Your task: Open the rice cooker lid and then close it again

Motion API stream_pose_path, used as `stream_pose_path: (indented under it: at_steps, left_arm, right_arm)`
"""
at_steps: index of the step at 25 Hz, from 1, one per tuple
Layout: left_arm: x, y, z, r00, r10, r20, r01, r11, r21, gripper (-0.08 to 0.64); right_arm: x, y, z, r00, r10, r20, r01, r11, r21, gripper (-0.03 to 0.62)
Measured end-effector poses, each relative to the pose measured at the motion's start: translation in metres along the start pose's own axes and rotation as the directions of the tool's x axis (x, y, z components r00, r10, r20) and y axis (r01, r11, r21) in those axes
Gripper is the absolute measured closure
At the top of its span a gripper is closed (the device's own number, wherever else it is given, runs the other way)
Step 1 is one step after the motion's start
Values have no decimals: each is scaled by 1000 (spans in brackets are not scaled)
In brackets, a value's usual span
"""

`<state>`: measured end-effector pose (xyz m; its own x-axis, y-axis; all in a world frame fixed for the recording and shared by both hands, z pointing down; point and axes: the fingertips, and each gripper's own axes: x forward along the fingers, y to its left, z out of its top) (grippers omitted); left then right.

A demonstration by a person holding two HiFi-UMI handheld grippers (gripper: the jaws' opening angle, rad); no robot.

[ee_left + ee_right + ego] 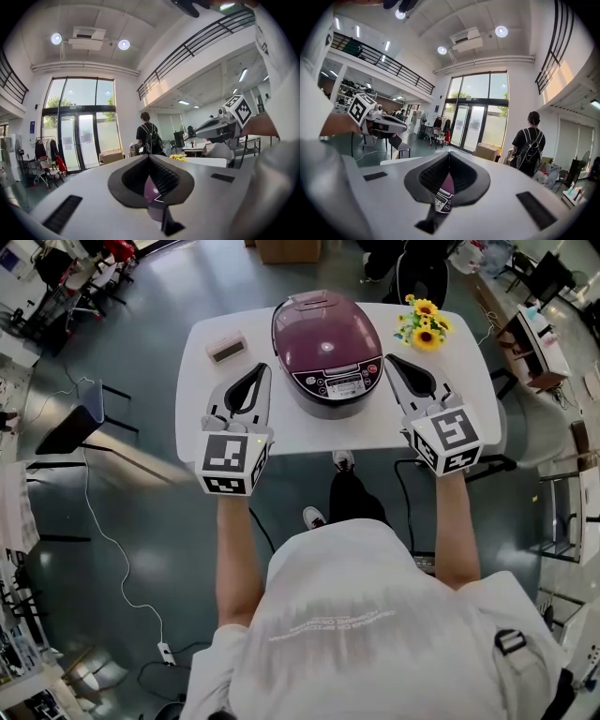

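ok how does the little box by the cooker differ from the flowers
The box is low, rectangular and pale with a dark face; the sunflowers are a bushy yellow-and-green bunch. The box lies left of the rice cooker, the sunflowers right of it. Both sit on the white table.

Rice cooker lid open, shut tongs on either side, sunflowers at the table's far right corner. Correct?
No: the rice cooker lid is closed, per the head view. The left tongs and right tongs are shut either side; sunflowers sit at the far right corner.
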<state>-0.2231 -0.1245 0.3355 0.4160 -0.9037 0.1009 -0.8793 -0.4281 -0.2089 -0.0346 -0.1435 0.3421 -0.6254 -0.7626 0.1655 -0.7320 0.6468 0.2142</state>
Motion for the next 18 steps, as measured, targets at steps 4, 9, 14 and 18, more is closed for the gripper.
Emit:
stream_pose_path:
  at_steps: [4,9,14,18]
  left_arm:
    - [0,-1,1,1000,-2,-2,2,1000,3,545]
    - [3,-3,-5,1000,-4,-21,4,1000,4,545]
    - [5,-2,-5,1000,-3,-24,3,1000,2,545]
    - [8,-2,-4,1000,-7,-19,7,1000,-6,545]
  right_arm:
    - [0,2,-2,1000,7,6,-7,1000,5,567]
    - [4,0,-5,1000,12,-6,-12,1000,-7,568]
    - [5,-2,-8,1000,15,-13,-15,1000,-12,568]
    - [6,-4,-12,1000,15,-21,-15,1000,-16,568]
